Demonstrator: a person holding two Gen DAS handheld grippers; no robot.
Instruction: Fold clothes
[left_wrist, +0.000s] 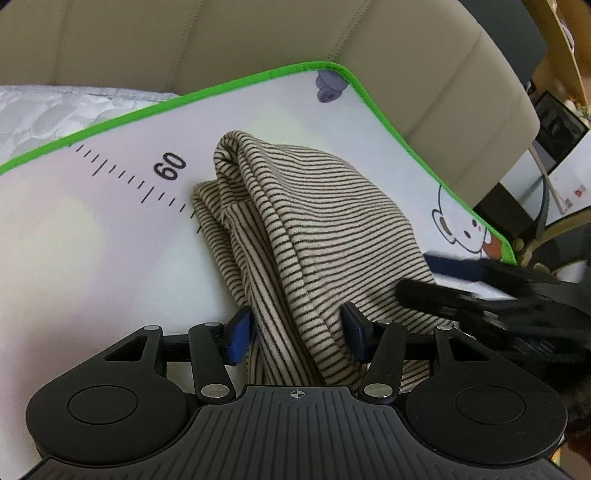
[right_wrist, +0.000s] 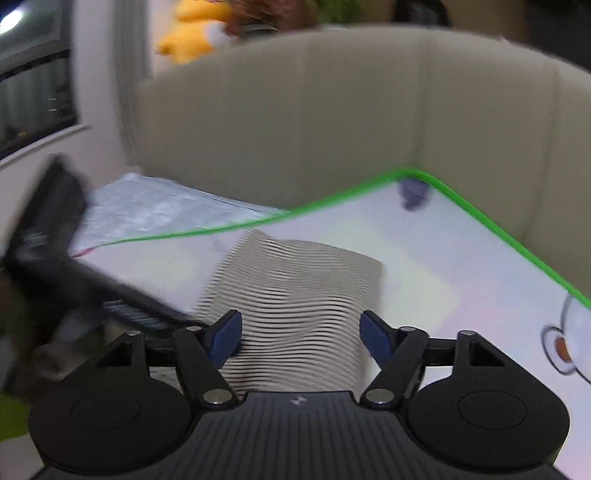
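A beige knit garment with thin dark stripes (left_wrist: 317, 221) lies bunched in a thick, doubled-over heap in the middle of the left wrist view, on a white padded mat with a bright green border (left_wrist: 55, 221), printed with a ruler scale and cartoon bears. A beige upholstered sofa back (left_wrist: 221, 33) fills the top of the frame.

The left gripper (left_wrist: 299, 328), at the lower centre, has its blue pads pressed against either side of a gathered fold of the striped cloth, pinching it. In the blurred right wrist view the right gripper (right_wrist: 301, 332) stands about half spread, the striped cloth running between its blue pads (right_wrist: 375, 334); whether they press on it I cannot tell, since a gap seems to show on the right side.

Judging from this, the step in hand is a mid-fold carry: both grippers take the near edge to bring it over the pile. The next move calls for a firm hold on both sides, then an even lift and lay forward, keeping the layers aligned so the bundle does not twist.
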